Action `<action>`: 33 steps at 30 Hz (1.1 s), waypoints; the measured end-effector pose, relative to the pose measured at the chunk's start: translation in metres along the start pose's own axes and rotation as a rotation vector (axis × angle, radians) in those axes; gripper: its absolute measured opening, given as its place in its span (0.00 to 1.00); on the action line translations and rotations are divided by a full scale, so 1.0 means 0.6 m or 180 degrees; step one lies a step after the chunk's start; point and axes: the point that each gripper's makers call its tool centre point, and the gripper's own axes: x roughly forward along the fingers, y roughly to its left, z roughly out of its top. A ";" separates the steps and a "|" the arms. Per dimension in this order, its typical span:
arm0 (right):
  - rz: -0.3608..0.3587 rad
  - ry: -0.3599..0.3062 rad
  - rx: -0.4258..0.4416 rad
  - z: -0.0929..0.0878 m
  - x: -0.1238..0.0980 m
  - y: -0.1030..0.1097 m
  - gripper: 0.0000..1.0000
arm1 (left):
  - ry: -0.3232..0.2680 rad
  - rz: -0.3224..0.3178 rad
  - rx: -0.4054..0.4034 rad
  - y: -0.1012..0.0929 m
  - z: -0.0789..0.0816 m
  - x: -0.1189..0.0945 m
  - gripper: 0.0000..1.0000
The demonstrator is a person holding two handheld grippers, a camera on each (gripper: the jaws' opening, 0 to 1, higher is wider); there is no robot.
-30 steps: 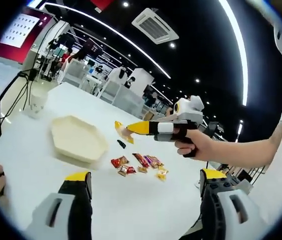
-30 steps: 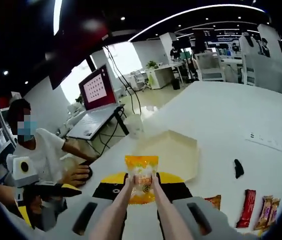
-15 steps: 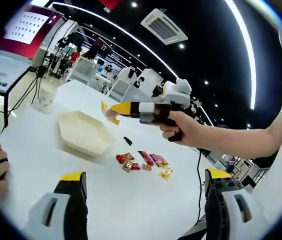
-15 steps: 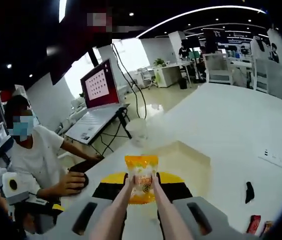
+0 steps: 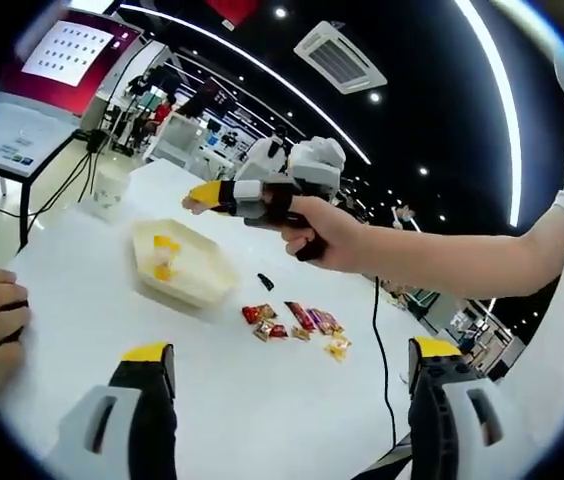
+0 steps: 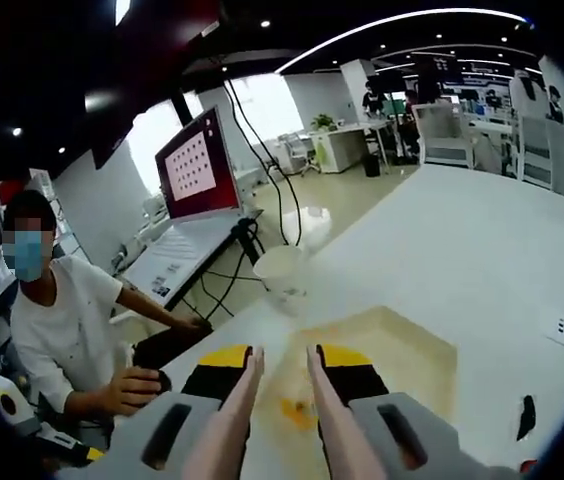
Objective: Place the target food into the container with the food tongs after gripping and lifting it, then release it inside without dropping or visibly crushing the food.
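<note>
On the white table lay the cream hexagonal container, and the right gripper hung above its far edge, its tongs parted with nothing between them. Inside the container rested the orange food packet, seen blurred below the tongs in the right gripper view. Beside the container a cluster of wrapped snacks was scattered, and the left gripper stood wide apart, holding nothing.
</note>
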 end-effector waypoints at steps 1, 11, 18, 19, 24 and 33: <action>-0.0016 -0.0017 -0.0018 0.002 -0.004 -0.006 0.25 | -0.0002 0.0008 -0.0001 0.002 0.000 0.000 0.98; -0.0400 -0.0249 0.0072 -0.024 -0.148 -0.062 0.25 | 0.0038 0.0024 0.0196 0.020 0.008 0.012 0.99; -0.0732 -0.0308 0.0203 -0.072 -0.242 -0.099 0.25 | 0.0115 -0.0101 0.0217 0.018 0.010 0.031 0.99; -0.0757 -0.0326 0.0222 -0.075 -0.250 -0.101 0.25 | 0.0150 -0.0141 0.0237 0.015 0.009 0.035 0.99; -0.0848 -0.0387 0.0338 -0.094 -0.278 -0.101 0.25 | 0.0201 -0.0243 0.0268 0.002 0.012 0.047 0.99; -0.0859 -0.0367 0.0442 -0.127 -0.285 -0.095 0.25 | 0.0239 -0.0333 0.0208 -0.022 0.018 0.063 0.99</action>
